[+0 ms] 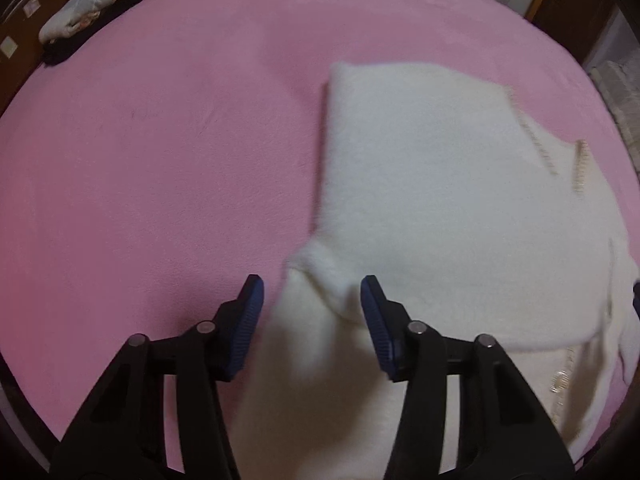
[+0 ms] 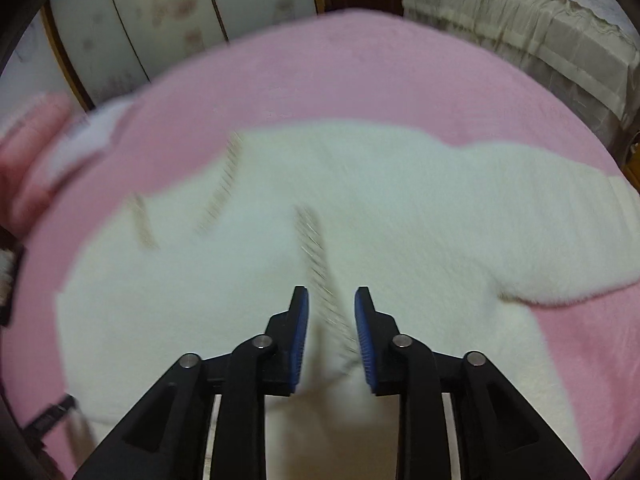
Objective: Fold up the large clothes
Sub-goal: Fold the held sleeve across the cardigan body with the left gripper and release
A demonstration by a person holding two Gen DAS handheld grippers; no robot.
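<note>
a fluffy white fleece garment (image 1: 420, 200) lay partly folded on the soft pink bedspread (image 1: 160, 140). the left gripper (image 1: 312, 300) and right gripper (image 2: 331, 300) hovered over it, blue ribbed pads apart, clamping nothing.

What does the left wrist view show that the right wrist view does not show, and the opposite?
Only the left wrist view shows the dark and white clothes pile at the bed's far edge and the left gripper, open over a cream fold. Only the right wrist view shows the frilled cover, the wardrobe doors and the right gripper, open. Both show the cream garment on the pink blanket.
</note>
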